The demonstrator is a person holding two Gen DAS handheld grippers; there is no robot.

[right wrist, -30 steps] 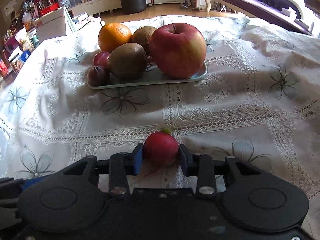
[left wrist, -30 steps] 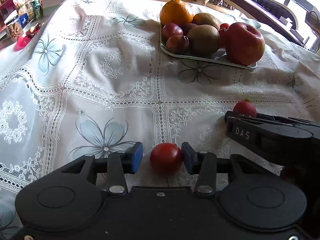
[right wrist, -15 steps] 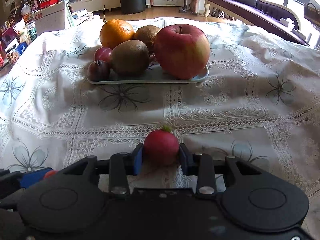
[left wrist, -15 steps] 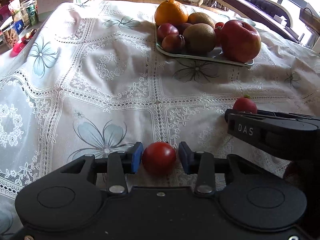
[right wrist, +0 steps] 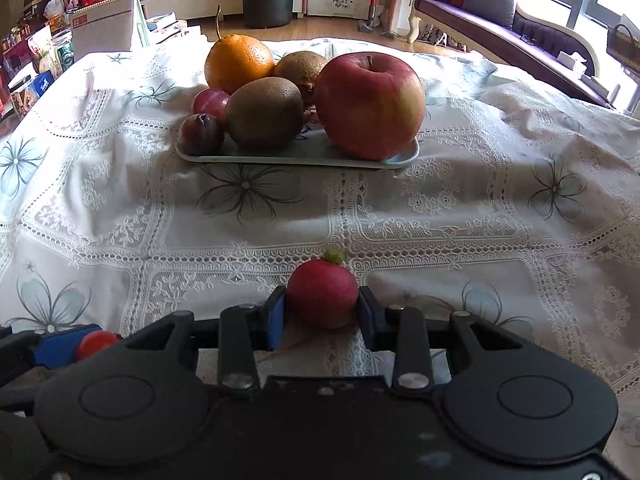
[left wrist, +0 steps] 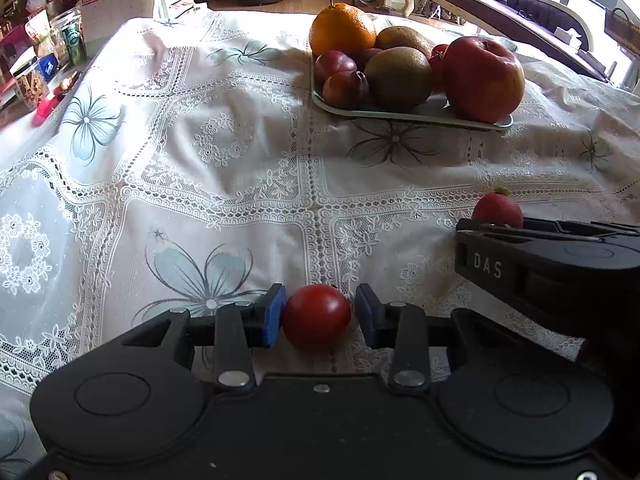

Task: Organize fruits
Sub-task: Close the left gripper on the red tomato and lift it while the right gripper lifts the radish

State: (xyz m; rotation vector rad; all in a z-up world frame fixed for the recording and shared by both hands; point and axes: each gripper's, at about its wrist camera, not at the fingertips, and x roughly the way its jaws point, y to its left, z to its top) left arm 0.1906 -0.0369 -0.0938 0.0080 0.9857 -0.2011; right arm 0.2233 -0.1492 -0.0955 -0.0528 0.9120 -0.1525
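The left gripper [left wrist: 320,314] has narrowed around the tomato [left wrist: 317,316] compared with a second ago: one pad touches it, the other shows a thin gap, so it is not yet gripped. The right gripper [right wrist: 322,312] is as before, clamped on the radish [right wrist: 322,298]. Both fruits seem to rest on the cloth [left wrist: 224,168], near each other and well apart from the tray [right wrist: 296,157]. I judge that lifting to the tray comes next. The right view shows the radish held between both pads; the left view shows only its top behind the right gripper's body. The tomato's contact is clear only in the left view.
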